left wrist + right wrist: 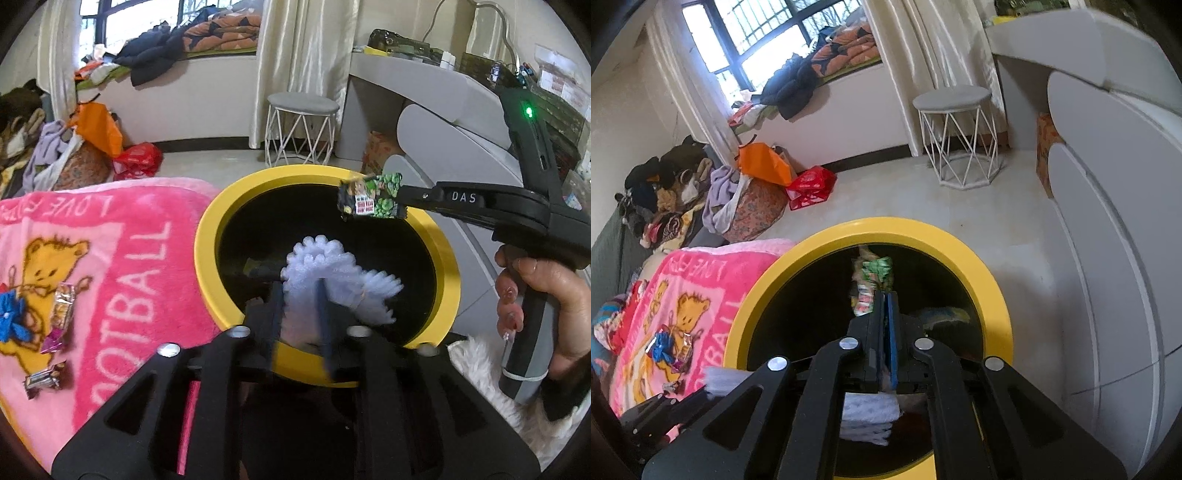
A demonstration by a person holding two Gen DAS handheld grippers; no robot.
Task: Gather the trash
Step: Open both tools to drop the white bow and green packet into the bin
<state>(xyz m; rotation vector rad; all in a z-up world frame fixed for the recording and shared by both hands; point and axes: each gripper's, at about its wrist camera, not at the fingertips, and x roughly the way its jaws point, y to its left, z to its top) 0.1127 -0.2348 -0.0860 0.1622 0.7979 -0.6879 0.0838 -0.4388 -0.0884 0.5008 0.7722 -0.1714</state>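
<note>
Yellow-rimmed bin (207,236) sits under both grippers. Left gripper (301,295) fingers pinch white foam (325,266), right gripper (884,306) fingers clamp a snack wrapper (371,201), both over the opening, unreleased. Some trash already inside; candy wrappers (61,314) left on blanket (140,258).

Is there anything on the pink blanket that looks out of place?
Yes. Several crumpled shiny candy wrappers lie loose on the pink bear-print blanket, beside a blue knitted flower, not in the yellow-rimmed black bin.
</note>
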